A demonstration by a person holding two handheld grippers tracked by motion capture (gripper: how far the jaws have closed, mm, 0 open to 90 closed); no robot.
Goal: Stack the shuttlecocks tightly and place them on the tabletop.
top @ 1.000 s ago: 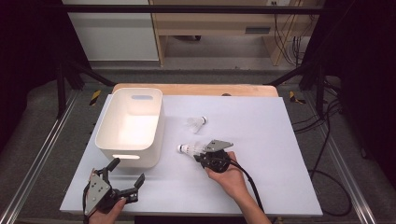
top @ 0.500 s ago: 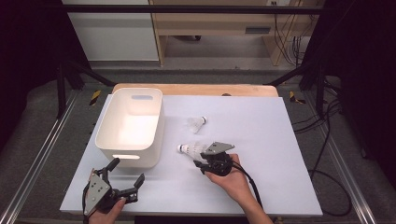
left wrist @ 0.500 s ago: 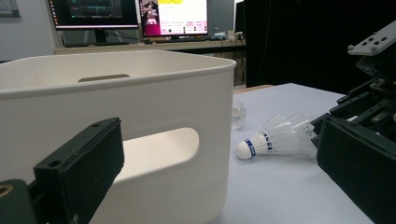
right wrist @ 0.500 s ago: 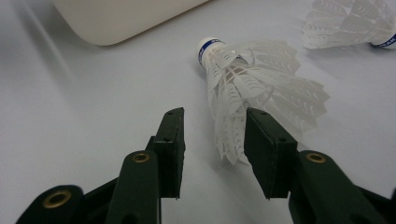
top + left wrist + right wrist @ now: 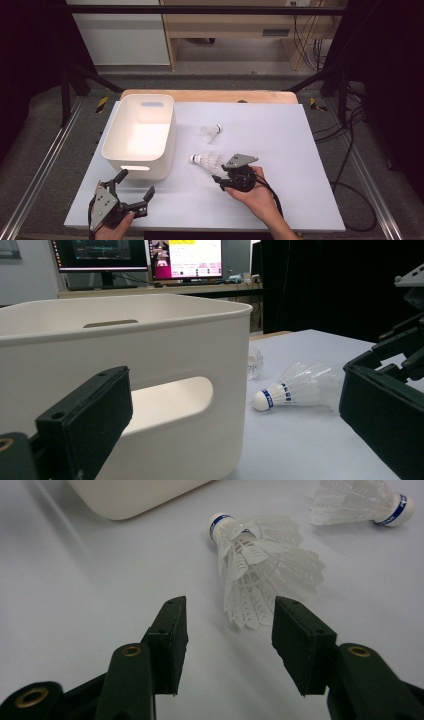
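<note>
A white shuttlecock (image 5: 205, 160) with a blue-banded cork lies on the white table, feathers toward my right gripper (image 5: 220, 179). In the right gripper view the shuttlecock (image 5: 260, 560) rests just ahead of my right gripper (image 5: 230, 607). Its jaws have just been opening, and the feather ends reach the gap between the tips without touching the pads. A second shuttlecock (image 5: 211, 132) (image 5: 365, 500) lies farther back. My left gripper (image 5: 136, 182) stands open near the front left, facing the white bin (image 5: 137, 165). The left gripper view has my left gripper (image 5: 230, 385), the bin (image 5: 150, 340) and the near shuttlecock (image 5: 295, 390).
The bin sits at the table's left, with a handle slot in its near wall. A wooden board edge (image 5: 210, 95) runs along the table's back. Black cables (image 5: 350, 150) hang off the right side. Metal frame rails flank the table.
The right gripper's jaws have spread apart and the hand has drawn back a little from the near shuttlecock, which now lies free. The left gripper has stayed put.
</note>
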